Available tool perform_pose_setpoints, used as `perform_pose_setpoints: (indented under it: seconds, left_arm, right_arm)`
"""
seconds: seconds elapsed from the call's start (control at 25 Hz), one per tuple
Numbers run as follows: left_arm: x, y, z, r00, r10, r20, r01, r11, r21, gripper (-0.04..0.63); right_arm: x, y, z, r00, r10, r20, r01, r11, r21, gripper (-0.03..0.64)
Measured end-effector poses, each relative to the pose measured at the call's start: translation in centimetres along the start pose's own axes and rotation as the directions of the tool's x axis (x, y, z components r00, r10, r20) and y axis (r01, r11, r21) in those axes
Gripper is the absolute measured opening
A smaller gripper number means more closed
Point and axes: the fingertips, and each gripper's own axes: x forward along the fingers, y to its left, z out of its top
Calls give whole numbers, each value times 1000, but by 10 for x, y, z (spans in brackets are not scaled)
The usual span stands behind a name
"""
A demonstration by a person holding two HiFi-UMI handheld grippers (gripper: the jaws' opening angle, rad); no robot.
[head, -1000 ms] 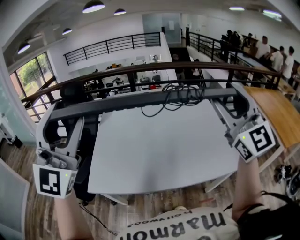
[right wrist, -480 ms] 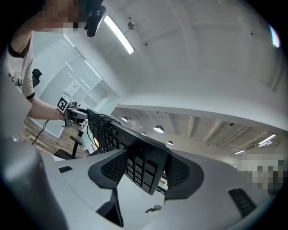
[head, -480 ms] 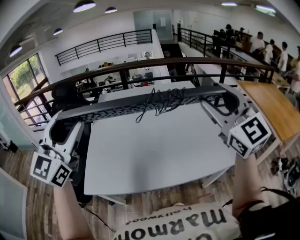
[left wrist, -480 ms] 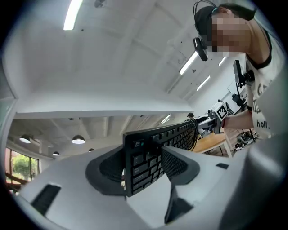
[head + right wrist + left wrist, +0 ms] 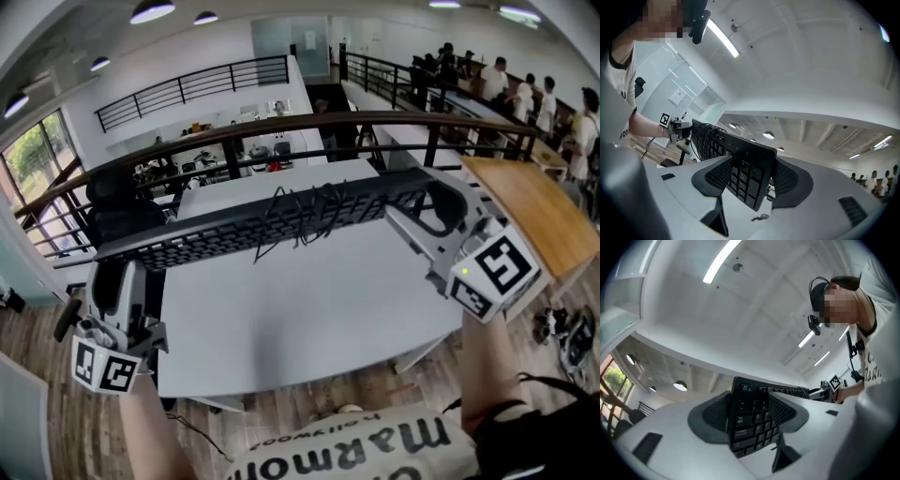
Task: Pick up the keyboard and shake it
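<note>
A long black keyboard (image 5: 216, 236) hangs in the air above the white table (image 5: 309, 309), keys turned toward me, its left end lower. A tangled black cable (image 5: 302, 217) lies across its middle. My left gripper (image 5: 114, 270) grips the left end; its jaws have just been opening a little, and the keyboard (image 5: 787, 391) still sits between the pads (image 5: 710, 416). My right gripper (image 5: 433, 208) is shut on the right end. In the right gripper view the keyboard (image 5: 712, 138) runs away from the right gripper (image 5: 751, 180) toward the other hand.
A wooden table (image 5: 534, 211) stands to the right of the white one. A dark railing (image 5: 281, 127) crosses behind the keyboard. A black chair (image 5: 112, 202) is at the left. Several people (image 5: 525, 89) stand at the back right. Wood floor lies below.
The keyboard has rolled so its keys face me instead of its smooth side. Its left end has sunk. The left gripper has rolled and come down; the right one has hardly moved.
</note>
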Motion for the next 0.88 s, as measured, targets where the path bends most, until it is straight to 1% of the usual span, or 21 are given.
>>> perform_pose_setpoints:
  seconds: [0.04, 0.12, 0.2, 0.28, 0.44, 0.56, 0.76, 0.88]
  left_arm:
    - [0, 0, 1, 1000, -5, -2, 5, 1000, 7, 247]
    - [2, -4, -4, 999, -36, -39, 37, 999, 32, 244]
    - [6, -9, -9, 995, -67, -79, 71, 996, 47, 241]
    - [9, -12, -10, 992, -82, -96, 87, 995, 51, 239]
    - [16, -12, -3, 993, -83, -81, 88, 994, 58, 239]
    - [19, -13, -2, 994, -84, -76, 89, 994, 65, 239]
    - [9, -18, -13, 992, -85, -90, 90, 994, 56, 239]
    - [12, -14, -17, 988, -91, -128, 95, 995, 31, 238]
  right_arm:
    - [0, 0, 0, 1000, 2, 3, -2, 1000, 4, 259]
    - [-1, -3, -3, 1000, -4, 0, 4, 1000, 3, 259]
    - [-3, -9, -5, 1000, -14, 0, 14, 1000, -11, 261]
    - [-5, -12, -2, 1000, -23, 8, 23, 999, -32, 261]
    - [-7, -17, 10, 999, -39, 28, 41, 997, -63, 261]
    - [-6, -20, 10, 998, -49, 30, 51, 996, -67, 261]
    - [-14, -10, -12, 999, -36, 16, 36, 999, -30, 261]
    - [-12, -9, -16, 999, -32, -7, 31, 999, -5, 261]
